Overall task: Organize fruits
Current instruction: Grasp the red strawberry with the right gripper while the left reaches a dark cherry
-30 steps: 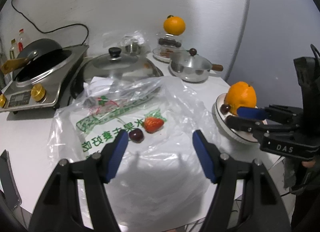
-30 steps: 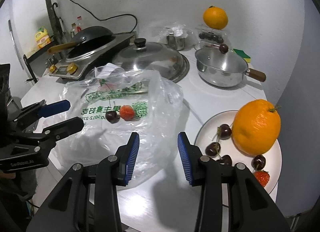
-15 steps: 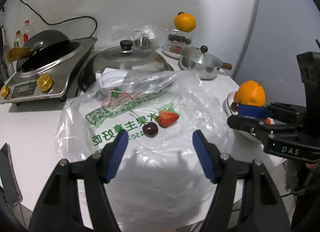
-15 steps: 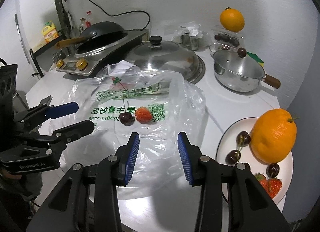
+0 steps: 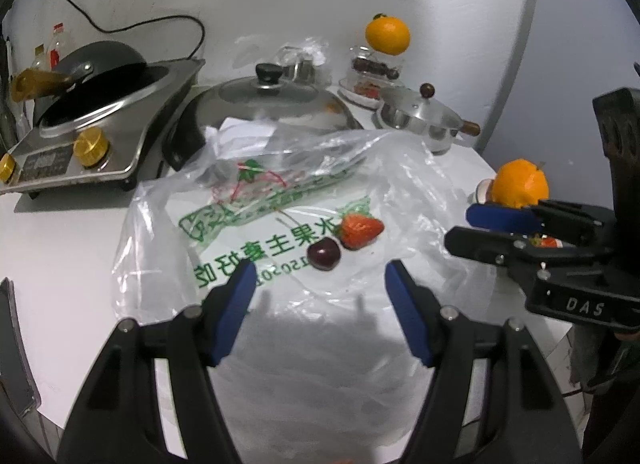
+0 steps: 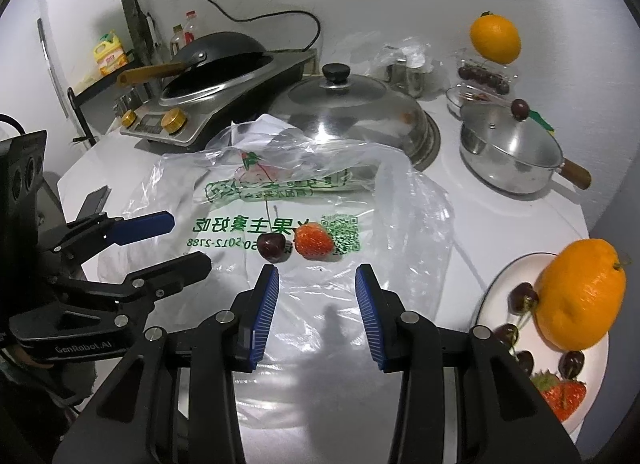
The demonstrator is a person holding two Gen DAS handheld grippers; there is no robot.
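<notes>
A cherry [image 6: 271,247] and strawberry [image 6: 314,241] lie touching on a plastic bag [image 6: 404,220]. Left hand-held gripper [image 5: 320,284] gapes wide and empty. Right hand-held gripper [image 6: 317,284] stands narrower, also empty.

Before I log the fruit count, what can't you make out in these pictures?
- Plate, left view: mostly hidden behind the right gripper; its cherries can't be counted.
- Plate, right view: cut off by the picture edge.
- Clear box under the far orange: cherries too small to count.
- Bag: crumpled folds may hide more fruit.
</notes>
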